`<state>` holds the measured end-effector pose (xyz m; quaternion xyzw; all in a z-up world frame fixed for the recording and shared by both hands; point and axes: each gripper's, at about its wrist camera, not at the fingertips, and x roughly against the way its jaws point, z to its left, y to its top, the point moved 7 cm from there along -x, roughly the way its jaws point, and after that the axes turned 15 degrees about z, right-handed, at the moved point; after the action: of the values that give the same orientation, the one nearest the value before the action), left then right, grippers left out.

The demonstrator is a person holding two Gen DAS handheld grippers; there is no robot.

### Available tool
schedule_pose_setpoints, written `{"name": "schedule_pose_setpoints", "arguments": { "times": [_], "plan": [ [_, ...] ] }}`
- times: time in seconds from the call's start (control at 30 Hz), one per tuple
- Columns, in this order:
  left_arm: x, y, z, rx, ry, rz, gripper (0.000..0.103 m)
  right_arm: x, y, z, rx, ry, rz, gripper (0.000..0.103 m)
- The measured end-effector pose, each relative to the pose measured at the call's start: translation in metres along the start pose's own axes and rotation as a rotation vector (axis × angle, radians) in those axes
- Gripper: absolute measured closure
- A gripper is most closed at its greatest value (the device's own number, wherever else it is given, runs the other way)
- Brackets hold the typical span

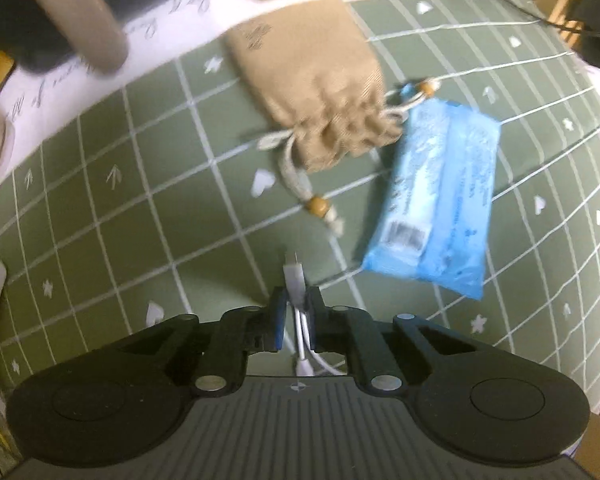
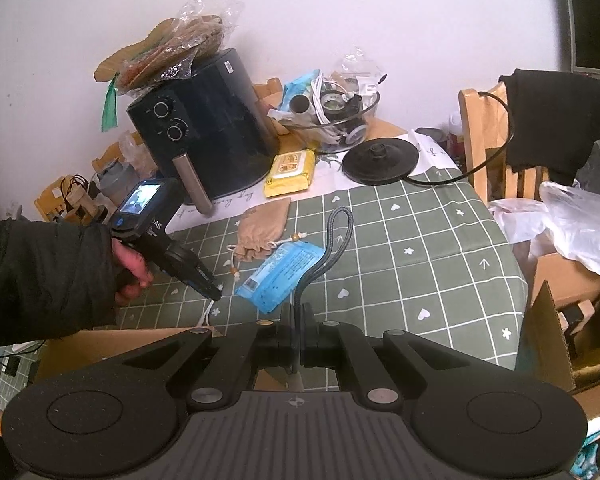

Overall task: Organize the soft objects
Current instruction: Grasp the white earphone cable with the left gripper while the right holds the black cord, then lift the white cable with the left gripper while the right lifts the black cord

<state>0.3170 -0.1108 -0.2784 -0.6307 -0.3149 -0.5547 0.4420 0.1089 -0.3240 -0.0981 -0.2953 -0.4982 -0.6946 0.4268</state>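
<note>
White cable (image 1: 296, 280) is pinched in the left gripper (image 1: 296, 304), plug end poking past the tips just above the green checked cloth (image 1: 100, 240). Right gripper (image 2: 298, 328) is clamped on a grey braided cable (image 2: 332, 240). Lift slowly and keep the loose ends clear of the tan pouch (image 1: 320, 92) and blue tissue pack (image 1: 440, 200).

The left gripper (image 1: 296, 304) points down at the green checked worktop (image 1: 100, 216), its fingers (image 1: 278, 320) pinched on a white cable (image 1: 294, 280); beyond lie a tan drawstring pouch (image 1: 316, 88) and, just beside it, a blue tissue pack (image 1: 436, 200).
</note>
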Motion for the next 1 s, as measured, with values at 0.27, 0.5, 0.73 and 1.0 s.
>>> {"name": "schedule_pose_setpoints", "arguments": {
  "times": [0.27,0.5,0.73,1.0],
  "plan": [
    [-0.005,-0.007,-0.003,0.007,0.002,-0.009,0.082,0.004,0.009,0.001,0.016,-0.007,-0.017,0.099],
    [-0.003,-0.016,0.007,0.04,-0.017,-0.039,0.098,0.009,0.012,0.006,0.03,-0.015,-0.021,0.099],
    [0.047,-0.028,0.021,0.037,-0.078,-0.142,0.098,0.016,0.017,0.013,0.039,0.017,-0.031,0.099],
    [0.097,-0.049,0.037,0.06,-0.159,-0.268,0.098,0.027,0.03,0.031,0.081,0.066,-0.038,0.099]
  ]
}}
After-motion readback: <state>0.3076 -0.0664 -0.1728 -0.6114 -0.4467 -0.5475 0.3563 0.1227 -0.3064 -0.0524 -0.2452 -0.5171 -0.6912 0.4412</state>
